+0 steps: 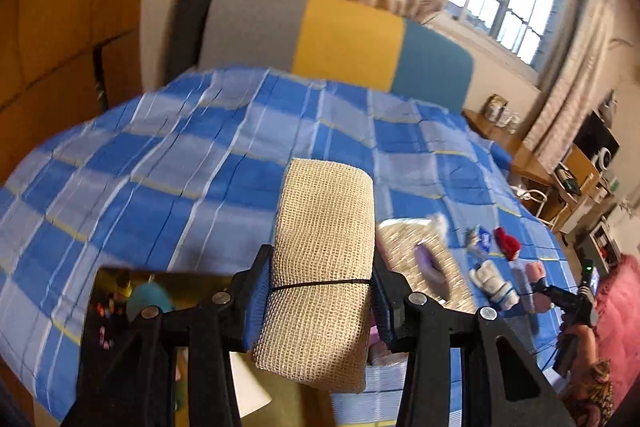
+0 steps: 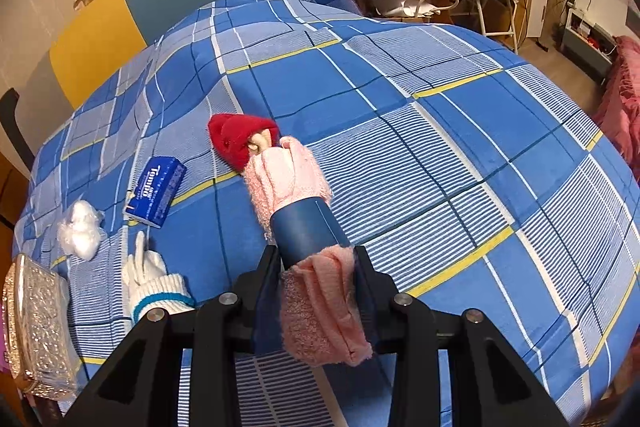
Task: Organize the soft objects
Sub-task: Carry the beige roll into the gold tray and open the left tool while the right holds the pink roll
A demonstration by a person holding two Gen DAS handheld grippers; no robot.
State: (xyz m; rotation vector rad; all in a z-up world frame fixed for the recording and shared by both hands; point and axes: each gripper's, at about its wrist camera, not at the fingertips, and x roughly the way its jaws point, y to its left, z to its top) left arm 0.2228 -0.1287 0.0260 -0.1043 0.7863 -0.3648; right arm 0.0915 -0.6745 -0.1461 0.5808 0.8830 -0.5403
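The left gripper [image 1: 322, 291] clamps the beige mesh roll [image 1: 320, 267] mid-body between its jaws, the right gripper [image 2: 318, 287] pinches the pink towel roll [image 2: 304, 227] near its tail, and that floppy end ahead could sag and slip free.

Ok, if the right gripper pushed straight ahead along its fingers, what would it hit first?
Probably the red knitted hat: the right gripper, shut on the pink towel roll, points at it, the roll's far end nearly touching already; depth is unclear.
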